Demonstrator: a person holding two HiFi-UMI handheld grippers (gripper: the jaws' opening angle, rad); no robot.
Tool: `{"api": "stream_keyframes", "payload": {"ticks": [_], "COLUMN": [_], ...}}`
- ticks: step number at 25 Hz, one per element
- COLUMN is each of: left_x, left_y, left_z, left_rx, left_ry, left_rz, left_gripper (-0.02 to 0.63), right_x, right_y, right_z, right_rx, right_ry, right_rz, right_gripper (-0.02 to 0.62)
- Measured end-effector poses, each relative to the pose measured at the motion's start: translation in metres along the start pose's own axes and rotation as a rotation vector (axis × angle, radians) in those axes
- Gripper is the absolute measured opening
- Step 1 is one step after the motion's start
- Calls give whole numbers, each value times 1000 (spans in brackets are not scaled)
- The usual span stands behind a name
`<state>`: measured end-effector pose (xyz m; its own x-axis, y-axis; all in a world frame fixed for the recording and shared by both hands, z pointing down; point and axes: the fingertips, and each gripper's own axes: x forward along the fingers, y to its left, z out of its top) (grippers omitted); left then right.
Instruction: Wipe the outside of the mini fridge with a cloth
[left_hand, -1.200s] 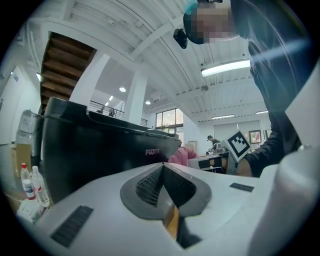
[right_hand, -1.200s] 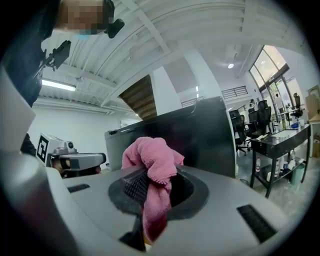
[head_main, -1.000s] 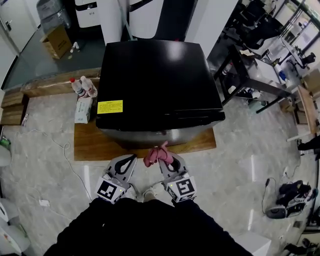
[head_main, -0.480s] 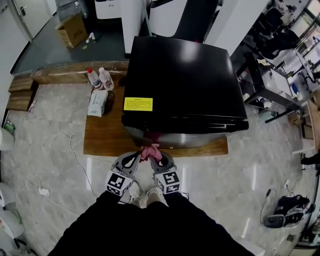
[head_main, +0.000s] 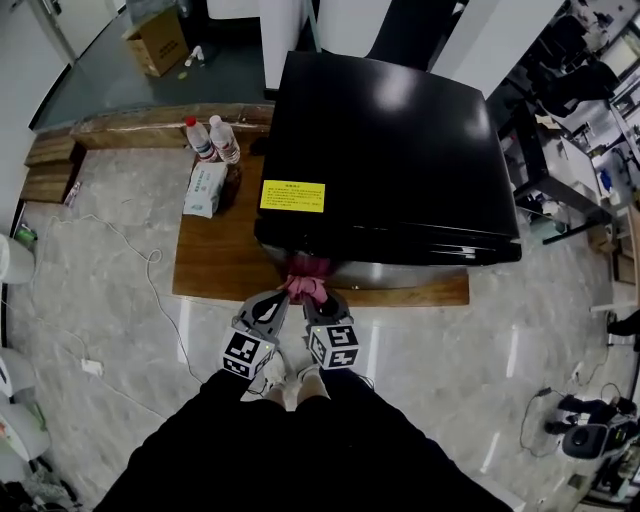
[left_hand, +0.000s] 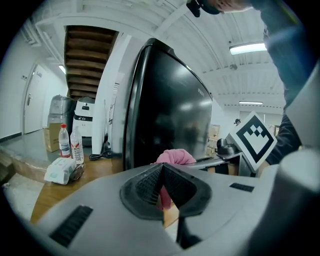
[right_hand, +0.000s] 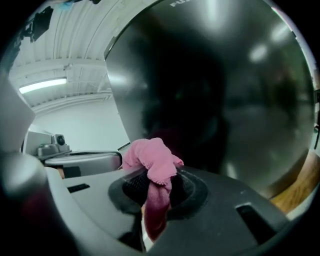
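We hold both grippers low and side by side, tips angled toward each other. The left gripper (head_main: 270, 305) has its jaws pressed together. The right gripper (head_main: 318, 303) clamps the pink cloth (head_main: 306, 287) between its jaws.

Two water bottles (head_main: 211, 140) upright on the wooden platform (head_main: 215, 268), tissue pack (head_main: 205, 190) just beside them, cardboard box (head_main: 158, 40) well behind, white cable (head_main: 148, 285) trailing over the marble floor (head_main: 90, 250).
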<state>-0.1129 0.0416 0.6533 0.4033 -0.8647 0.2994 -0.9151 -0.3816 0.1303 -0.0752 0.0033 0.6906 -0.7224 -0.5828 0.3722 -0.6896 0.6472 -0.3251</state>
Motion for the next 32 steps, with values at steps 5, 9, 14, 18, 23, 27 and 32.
{"api": "stream_keyframes", "payload": {"ticks": [5,9,14,18,23,27,32], "left_x": [16,36,68,97,135,165,199], "left_y": [-18,-44,-81,-110,-149,-182,-222], "left_z": [1,4,5,9,14,16,22], "left_rx": [18,44,56,67,76,78,89], "left_ry": [9,16,20,24,27,35,36], "left_rz": [-32,-81,-154,-197,-258,-305,-357], "left_gripper": [5,5,5,6,5,5,5], "right_x": [-15,-33,-57,-79,-107,-128,-149], "right_y": [-26,-55,-93,-133,-187,-230,-279], "right_z": [1,1,3,4,4,5,8], "right_rx": [69,82,79,87,112,129,146], "right_ry": [-3,-12,-20,-24,-23,-20,-19], "right_rz": [-23,-60,-116,-163,-227,-273,-303], "right_gripper": [67,68,69,69,69,69,69]}}
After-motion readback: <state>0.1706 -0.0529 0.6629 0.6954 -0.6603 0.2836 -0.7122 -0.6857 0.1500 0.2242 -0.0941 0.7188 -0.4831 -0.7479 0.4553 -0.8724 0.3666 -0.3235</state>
